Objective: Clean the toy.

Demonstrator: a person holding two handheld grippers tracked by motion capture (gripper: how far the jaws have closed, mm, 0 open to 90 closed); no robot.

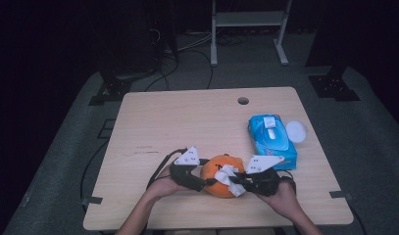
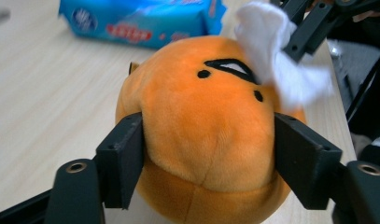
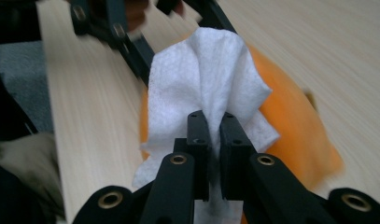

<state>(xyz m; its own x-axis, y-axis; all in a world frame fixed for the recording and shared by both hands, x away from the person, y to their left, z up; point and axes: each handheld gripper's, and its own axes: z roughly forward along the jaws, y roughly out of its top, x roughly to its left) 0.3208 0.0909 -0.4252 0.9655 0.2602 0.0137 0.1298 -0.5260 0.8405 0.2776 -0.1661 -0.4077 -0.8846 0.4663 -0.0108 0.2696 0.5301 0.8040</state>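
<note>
An orange plush toy (image 1: 217, 182) with a stitched black face lies near the table's front edge. My left gripper (image 1: 203, 184) is shut on it, one pad pressed into each side of the plush toy (image 2: 211, 135). A white wipe (image 1: 228, 177) rests against the toy's top. My right gripper (image 3: 214, 140) is shut on the white wipe (image 3: 201, 84), which fans out over the plush toy (image 3: 295, 130). In the left gripper view the white wipe (image 2: 276, 60) covers part of the toy's face, with the right gripper (image 2: 290, 42) behind it.
A blue pack of wet wipes (image 1: 272, 139) lies right of the toy, with a white lid (image 1: 296, 130) beside it. The wooden table (image 1: 187, 122) has a round hole (image 1: 243, 101) near its far edge. A person's hands (image 1: 162, 188) hold both grippers.
</note>
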